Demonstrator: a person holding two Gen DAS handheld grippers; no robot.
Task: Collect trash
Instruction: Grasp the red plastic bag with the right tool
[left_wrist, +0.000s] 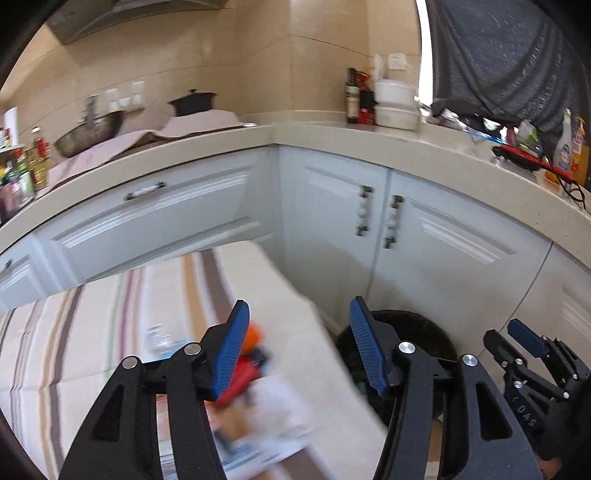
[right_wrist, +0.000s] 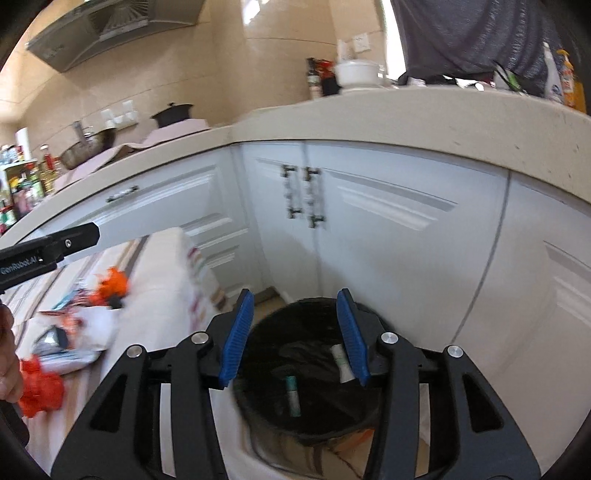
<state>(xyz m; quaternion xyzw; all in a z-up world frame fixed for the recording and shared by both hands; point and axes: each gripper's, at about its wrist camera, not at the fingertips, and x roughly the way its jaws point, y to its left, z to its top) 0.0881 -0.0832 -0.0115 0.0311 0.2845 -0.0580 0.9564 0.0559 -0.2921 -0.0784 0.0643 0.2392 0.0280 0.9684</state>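
At lower left of the right wrist view, blurred orange and white trash (right_wrist: 74, 332) lies on the striped cloth (right_wrist: 162, 266). The left gripper (left_wrist: 295, 332) is spread and empty. At centre, the right gripper (right_wrist: 295, 325), also spread and empty, hangs over the black bin (right_wrist: 310, 406) holding small tubes (right_wrist: 291, 395).

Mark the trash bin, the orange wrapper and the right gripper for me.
trash bin (right_wrist: 314, 428): right wrist view, black liner inside.
orange wrapper (right_wrist: 112, 282): right wrist view, crumpled middle.
right gripper (right_wrist: 297, 336): right wrist view, midway between fingertips.
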